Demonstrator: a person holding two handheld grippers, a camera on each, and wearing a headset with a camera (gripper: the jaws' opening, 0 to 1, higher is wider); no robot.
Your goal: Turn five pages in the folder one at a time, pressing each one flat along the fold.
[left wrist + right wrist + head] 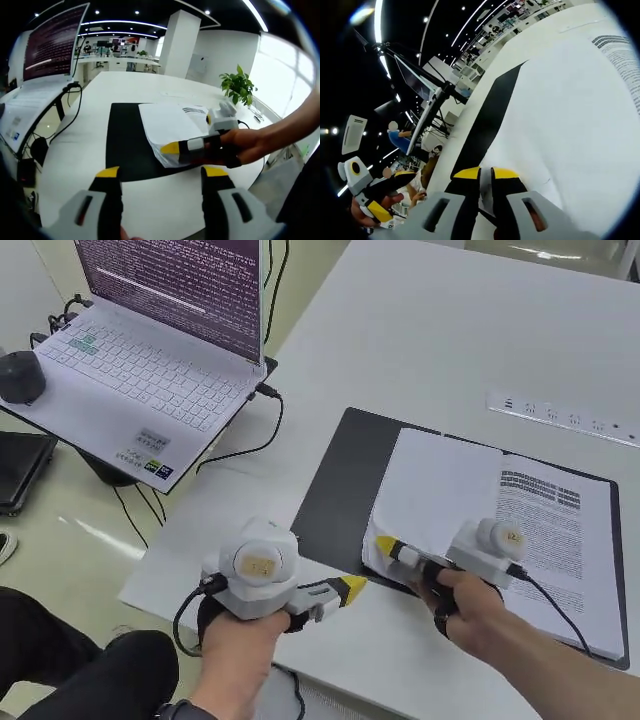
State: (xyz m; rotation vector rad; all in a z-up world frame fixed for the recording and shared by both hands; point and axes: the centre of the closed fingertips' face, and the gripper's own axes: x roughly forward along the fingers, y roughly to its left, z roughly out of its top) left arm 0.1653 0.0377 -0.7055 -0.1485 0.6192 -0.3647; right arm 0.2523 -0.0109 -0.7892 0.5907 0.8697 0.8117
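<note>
A black folder lies open on the white table. One white page is lifted and bowed over toward the left, and a printed page lies flat at the right. My right gripper is shut on the lifted page's lower corner; in the right gripper view its yellow tips pinch the sheet's edge. My left gripper hovers open at the table's front edge, just short of the folder, with nothing between its tips. The right gripper holds the page ahead of it.
An open white laptop sits at the far left, with a black mouse beside it and cables running toward the folder. A white power strip lies beyond the folder. A potted plant stands at the far end.
</note>
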